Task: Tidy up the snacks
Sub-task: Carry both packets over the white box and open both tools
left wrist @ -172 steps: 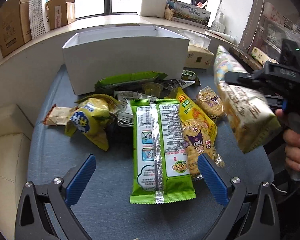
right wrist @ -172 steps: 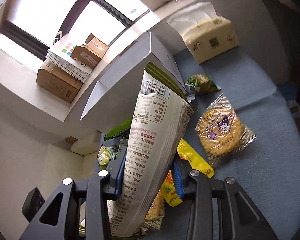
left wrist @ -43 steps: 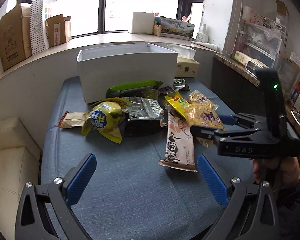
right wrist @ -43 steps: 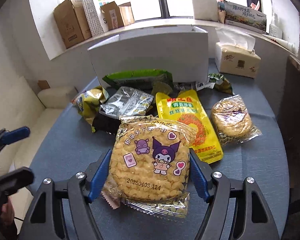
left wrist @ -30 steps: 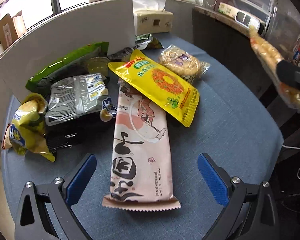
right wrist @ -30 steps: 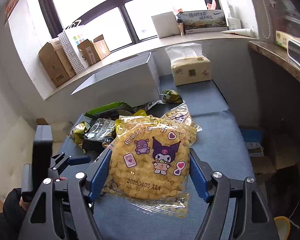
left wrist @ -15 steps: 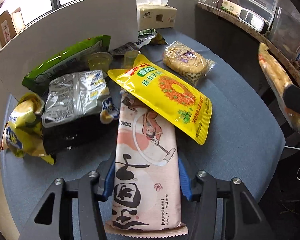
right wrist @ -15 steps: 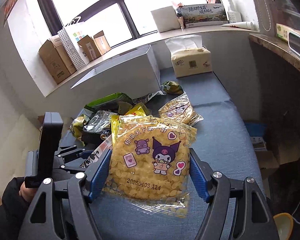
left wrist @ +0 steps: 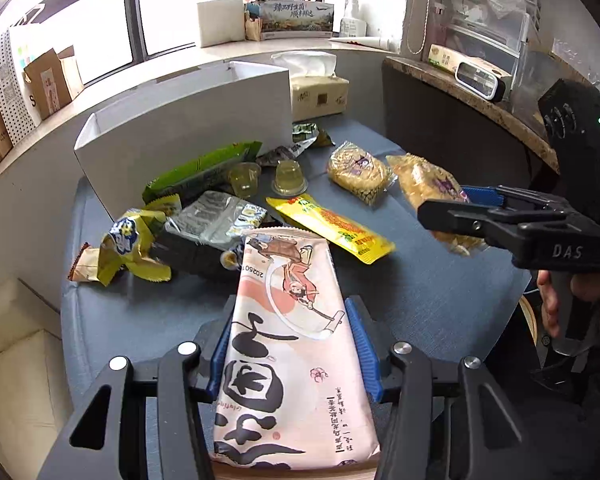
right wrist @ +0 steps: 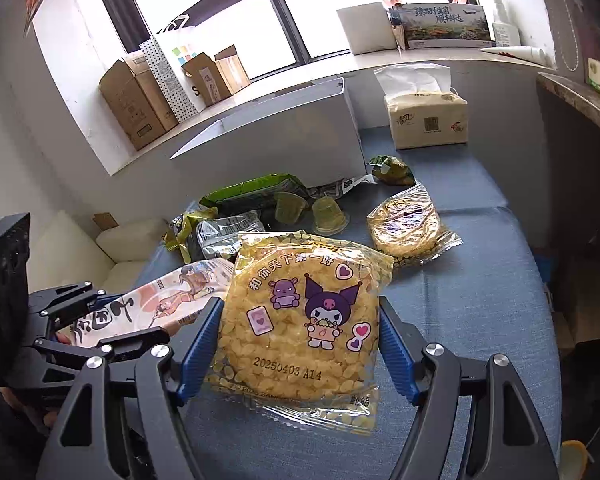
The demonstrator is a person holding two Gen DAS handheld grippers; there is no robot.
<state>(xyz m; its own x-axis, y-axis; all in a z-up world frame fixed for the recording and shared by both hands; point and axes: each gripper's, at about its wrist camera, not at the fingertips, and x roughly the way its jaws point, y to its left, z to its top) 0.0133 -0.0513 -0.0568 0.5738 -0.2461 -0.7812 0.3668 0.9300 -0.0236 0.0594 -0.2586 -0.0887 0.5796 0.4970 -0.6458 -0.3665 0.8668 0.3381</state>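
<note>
Your left gripper (left wrist: 288, 350) clamps the pink packet (left wrist: 292, 344) mid-length — light, crinkly; the right gripper (right wrist: 300, 350) pinches the brittle puffed-cake bag (right wrist: 300, 320) — squeeze gently.

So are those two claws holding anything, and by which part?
Yes. The left gripper pinches the pink packet across its sides near the bottom end. The right gripper grips the yellow cracker bag by both side edges.

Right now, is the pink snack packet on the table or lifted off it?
Lifted: the pink snack packet is clamped in the left gripper, its far end above the table.
</note>
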